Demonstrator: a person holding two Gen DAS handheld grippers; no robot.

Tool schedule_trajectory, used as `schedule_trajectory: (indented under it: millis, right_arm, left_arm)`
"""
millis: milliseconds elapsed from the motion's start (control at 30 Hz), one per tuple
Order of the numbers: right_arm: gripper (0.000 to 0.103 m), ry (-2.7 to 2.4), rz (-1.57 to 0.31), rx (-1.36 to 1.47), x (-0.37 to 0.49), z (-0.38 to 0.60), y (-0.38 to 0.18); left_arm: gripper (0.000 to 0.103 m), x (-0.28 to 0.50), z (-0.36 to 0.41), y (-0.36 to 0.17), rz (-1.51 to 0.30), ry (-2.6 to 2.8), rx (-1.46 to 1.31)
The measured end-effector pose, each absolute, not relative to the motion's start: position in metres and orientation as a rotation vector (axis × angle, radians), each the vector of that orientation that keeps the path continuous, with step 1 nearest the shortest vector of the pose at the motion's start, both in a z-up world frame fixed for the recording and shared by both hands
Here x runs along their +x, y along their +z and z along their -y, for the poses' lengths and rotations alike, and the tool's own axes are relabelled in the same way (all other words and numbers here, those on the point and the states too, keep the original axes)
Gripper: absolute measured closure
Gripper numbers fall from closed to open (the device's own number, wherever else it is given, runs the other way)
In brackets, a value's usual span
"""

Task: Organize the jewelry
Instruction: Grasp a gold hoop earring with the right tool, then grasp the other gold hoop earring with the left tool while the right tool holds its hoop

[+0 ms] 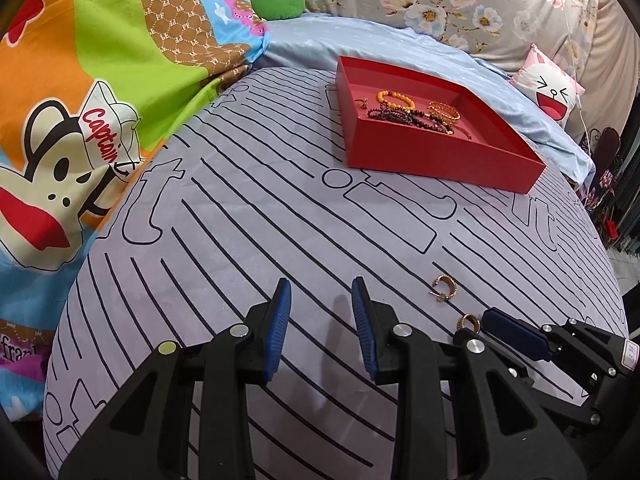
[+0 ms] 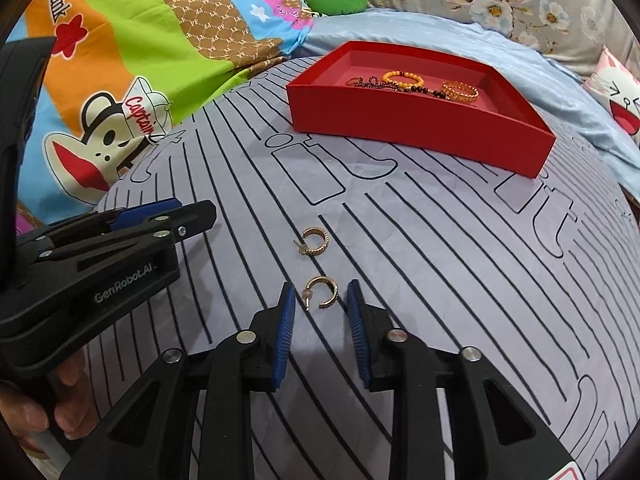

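Two gold hoop earrings lie on the striped grey sheet. My right gripper [image 2: 321, 291] is open with its blue pads on either side of the nearer earring [image 2: 335, 293], a small gap on each side. The farther earring [image 2: 323, 245] rests just beyond it. In the left wrist view the same pair shows as the nearer earring [image 1: 469, 322] at the right gripper [image 1: 476, 326] and the farther earring [image 1: 452, 288]. My left gripper [image 1: 322, 286] stands open over bare sheet, nothing between its fingers. A red tray [image 1: 440, 152] farther back holds an orange bead bracelet [image 1: 394, 98], dark beads and gold bangles [image 1: 444, 111].
A bright cartoon quilt [image 1: 80, 100] is heaped on the left. Beyond the red tray [image 2: 400, 120] lie a blue sheet [image 1: 304, 40], a floral pillow and a pink cartoon cushion [image 1: 552, 88]. A person's hand [image 2: 68, 408] holds the left gripper [image 2: 192, 210] at the left.
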State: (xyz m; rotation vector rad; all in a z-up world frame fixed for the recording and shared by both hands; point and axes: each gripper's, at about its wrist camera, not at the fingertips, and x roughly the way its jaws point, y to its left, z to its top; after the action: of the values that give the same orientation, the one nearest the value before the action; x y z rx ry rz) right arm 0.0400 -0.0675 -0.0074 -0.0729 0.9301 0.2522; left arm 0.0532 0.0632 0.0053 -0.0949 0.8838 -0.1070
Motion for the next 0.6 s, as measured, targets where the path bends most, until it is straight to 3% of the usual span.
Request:
schedule_trajectory:
  millis: [600]
  right_arm:
    - [0.086, 0.133, -0.937, 0.022, 0.039, 0.127, -0.003]
  left_arm:
    - [0.071, 0.055, -0.021, 0.004, -0.899, -0.208, -0.062]
